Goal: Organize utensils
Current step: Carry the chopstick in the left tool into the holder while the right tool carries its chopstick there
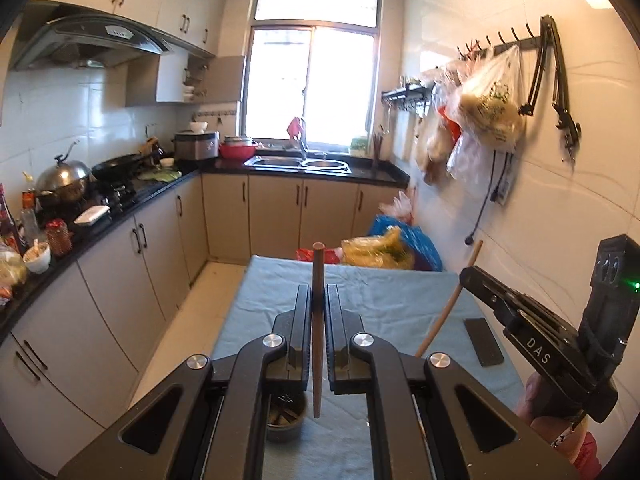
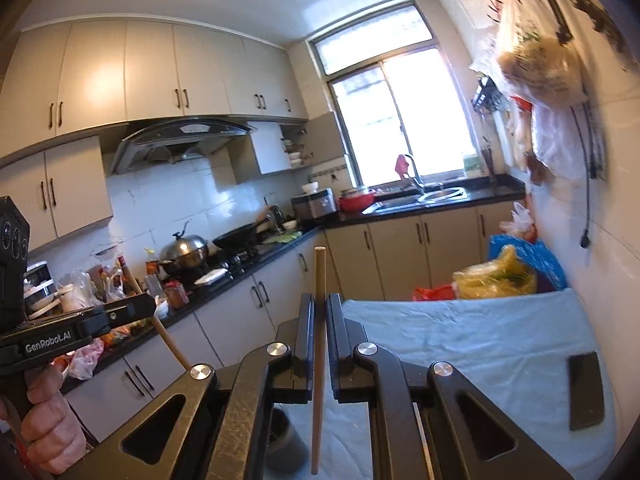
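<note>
The left gripper (image 1: 318, 300) pinches a dark chopstick (image 1: 317, 320) upright, its tip hanging just above the cup (image 1: 285, 420) on the blue cloth (image 1: 380, 296). The right gripper (image 2: 319, 312) is clamped on a pale chopstick (image 2: 319, 360), also over the cloth. A phone (image 1: 483, 341) lies right of the cup.

The metal cup (image 1: 285, 420) at the near edge of the table (image 1: 380, 292) is half hidden behind the left gripper's (image 1: 318, 300) linkage, its contents unreadable. Hanging bags (image 2: 536, 60) blur in the right wrist view.
</note>
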Tool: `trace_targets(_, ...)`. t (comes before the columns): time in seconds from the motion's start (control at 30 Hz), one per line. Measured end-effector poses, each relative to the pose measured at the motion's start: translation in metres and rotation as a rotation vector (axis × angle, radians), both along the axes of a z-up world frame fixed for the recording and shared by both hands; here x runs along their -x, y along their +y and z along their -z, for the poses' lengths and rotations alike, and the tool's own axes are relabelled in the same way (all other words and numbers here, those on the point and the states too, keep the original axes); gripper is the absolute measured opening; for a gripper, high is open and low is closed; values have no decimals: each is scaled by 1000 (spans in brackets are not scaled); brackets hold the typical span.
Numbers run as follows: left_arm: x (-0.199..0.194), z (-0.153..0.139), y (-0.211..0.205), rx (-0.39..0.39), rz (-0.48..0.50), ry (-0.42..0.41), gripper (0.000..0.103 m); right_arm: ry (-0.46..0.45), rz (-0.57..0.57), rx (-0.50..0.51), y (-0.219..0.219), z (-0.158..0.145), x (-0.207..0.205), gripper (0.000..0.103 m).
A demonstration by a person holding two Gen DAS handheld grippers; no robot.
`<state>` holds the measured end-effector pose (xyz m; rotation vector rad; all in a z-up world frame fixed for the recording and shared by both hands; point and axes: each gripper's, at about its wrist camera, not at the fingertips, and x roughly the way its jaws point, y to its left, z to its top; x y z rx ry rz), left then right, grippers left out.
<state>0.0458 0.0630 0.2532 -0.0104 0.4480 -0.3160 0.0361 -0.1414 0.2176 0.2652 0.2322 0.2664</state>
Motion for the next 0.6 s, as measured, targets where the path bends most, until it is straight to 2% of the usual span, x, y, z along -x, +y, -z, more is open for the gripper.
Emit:
trace_targets(0.27, -17, 13, 22, 10, -45, 34, 6, -33, -51, 15, 48, -16, -29, 6)
trace_targets(0.6, -49, 45, 47, 40, -88, 123, 6, 47, -84, 88, 94, 19, -69, 6)
